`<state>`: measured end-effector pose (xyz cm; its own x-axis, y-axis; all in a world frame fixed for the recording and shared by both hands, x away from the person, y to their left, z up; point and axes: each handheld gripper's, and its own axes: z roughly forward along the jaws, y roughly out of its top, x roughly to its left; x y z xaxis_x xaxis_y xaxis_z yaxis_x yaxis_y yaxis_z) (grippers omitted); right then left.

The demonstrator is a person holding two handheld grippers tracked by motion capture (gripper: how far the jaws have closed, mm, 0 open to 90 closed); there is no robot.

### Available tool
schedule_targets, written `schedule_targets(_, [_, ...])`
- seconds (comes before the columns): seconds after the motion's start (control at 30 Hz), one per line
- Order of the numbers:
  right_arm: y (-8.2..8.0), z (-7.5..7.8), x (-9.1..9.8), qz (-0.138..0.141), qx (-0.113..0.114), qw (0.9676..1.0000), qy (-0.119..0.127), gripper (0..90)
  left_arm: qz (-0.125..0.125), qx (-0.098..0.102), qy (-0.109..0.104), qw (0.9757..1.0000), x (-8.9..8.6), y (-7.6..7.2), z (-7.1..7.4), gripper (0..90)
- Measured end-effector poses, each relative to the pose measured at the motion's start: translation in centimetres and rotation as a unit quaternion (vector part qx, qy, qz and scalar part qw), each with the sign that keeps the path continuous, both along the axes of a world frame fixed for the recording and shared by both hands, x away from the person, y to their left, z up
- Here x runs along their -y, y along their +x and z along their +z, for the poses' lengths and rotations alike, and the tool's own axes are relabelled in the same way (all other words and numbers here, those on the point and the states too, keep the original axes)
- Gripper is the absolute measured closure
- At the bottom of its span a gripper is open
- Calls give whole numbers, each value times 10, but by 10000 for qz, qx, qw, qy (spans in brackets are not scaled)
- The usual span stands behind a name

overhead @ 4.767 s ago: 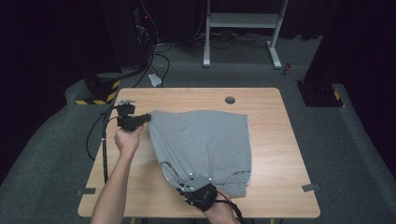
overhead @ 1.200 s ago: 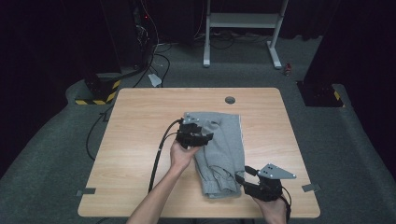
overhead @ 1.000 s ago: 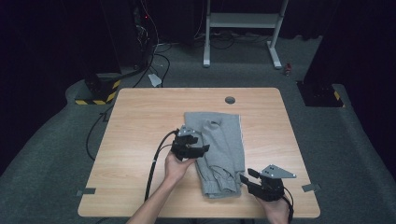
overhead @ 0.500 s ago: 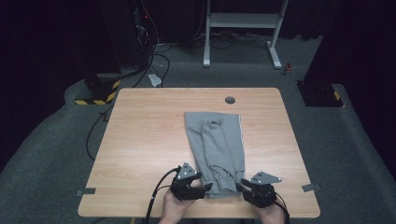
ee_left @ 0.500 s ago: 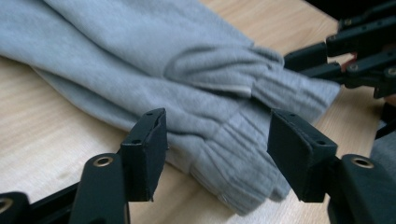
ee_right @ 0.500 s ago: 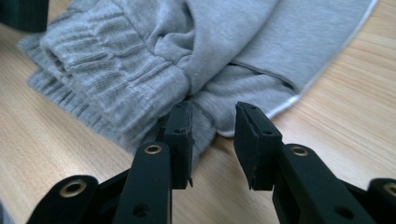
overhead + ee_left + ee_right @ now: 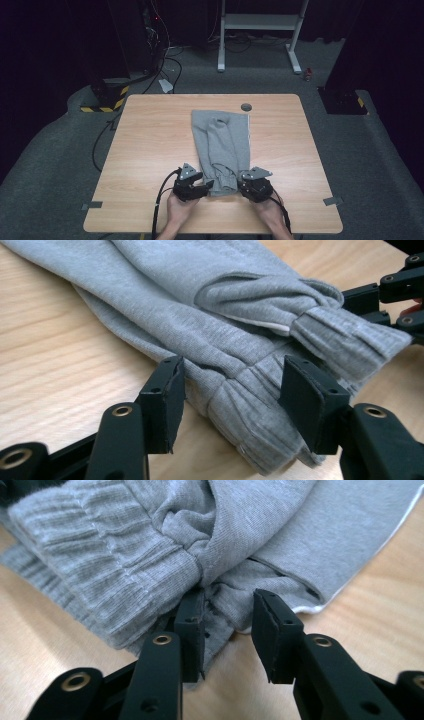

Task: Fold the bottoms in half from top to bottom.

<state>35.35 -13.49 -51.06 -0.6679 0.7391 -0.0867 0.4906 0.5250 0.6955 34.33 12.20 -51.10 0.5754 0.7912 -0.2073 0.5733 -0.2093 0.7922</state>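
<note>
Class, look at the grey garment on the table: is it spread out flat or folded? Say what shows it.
Folded. The grey garment lies as a narrow strip on the table, with layers stacked over each other and its ribbed cuffs bunched at the near end.

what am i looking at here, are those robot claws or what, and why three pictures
No robot: a person holds a black two-jaw gripper in each hand. The high view looks down from above on the light wooden table, with the left gripper and right gripper at the near edge. The other two pictures come from small cameras riding on each gripper, looking along its jaws.

On the table lies a folded grey knit garment with ribbed cuffs. Both grippers are at its near end. The left gripper's pads straddle a ribbed edge with gaps beside it, so nothing is pinched yet. The right gripper's pads also stand apart around a fold of fabric.
</note>
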Motion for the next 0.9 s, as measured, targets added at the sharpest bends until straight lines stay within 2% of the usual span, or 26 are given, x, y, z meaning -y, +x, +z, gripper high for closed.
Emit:
schedule_targets(0.03, [-1, 5, -2, -53, 92, 9999, -125, 640, -4, 28, -7, 10000, -1, 0, 1, 426])
schedule_targets(0.07, [-5, 11, -2, -94, 231, 9996, -145, 640, -4, 33, -39, 10000, -1, -2, 2, 426])
schedule_targets(0.13, [-11, 24, -1, -108, 412, 9991, 78, 639, -54, 99, -65, 9999, -1, -5, 6, 425])
schedule_targets(0.2, [-14, 36, -2, -2, 416, 9988, 251, 635, -72, 138, -30, 9999, 1, -6, 9, 426])
schedule_targets(0.3, [-13, 46, -15, 209, 442, 9985, 262, 629, -80, 177, 38, 9998, 6, -3, 11, 425])
schedule_targets(0.4, [-4, 46, -30, 339, 265, 9981, 447, 600, -97, 142, 81, 9998, 11, 0, 10, 425])
schedule_targets(0.57, [11, 37, -53, 312, -30, 9987, 404, 577, -107, 94, 320, 9994, 17, 3, 4, 423])
schedule_targets(0.6, [13, 35, -57, 310, -70, 9990, 320, 594, -105, 100, 352, 9993, 17, 3, 4, 422])
schedule_targets(0.67, [16, 30, -60, 382, -204, 9988, 209, 713, -103, 111, 410, 9990, 18, 3, 3, 421])
schedule_targets(0.77, [13, 29, -55, 445, -139, 9985, 285, 816, -123, 105, 452, 9988, 18, 2, 0, 419])
schedule_targets(0.9, [9, 35, -33, 307, -8, 9982, 513, 851, -139, 84, 422, 9990, 16, 3, -2, 419])
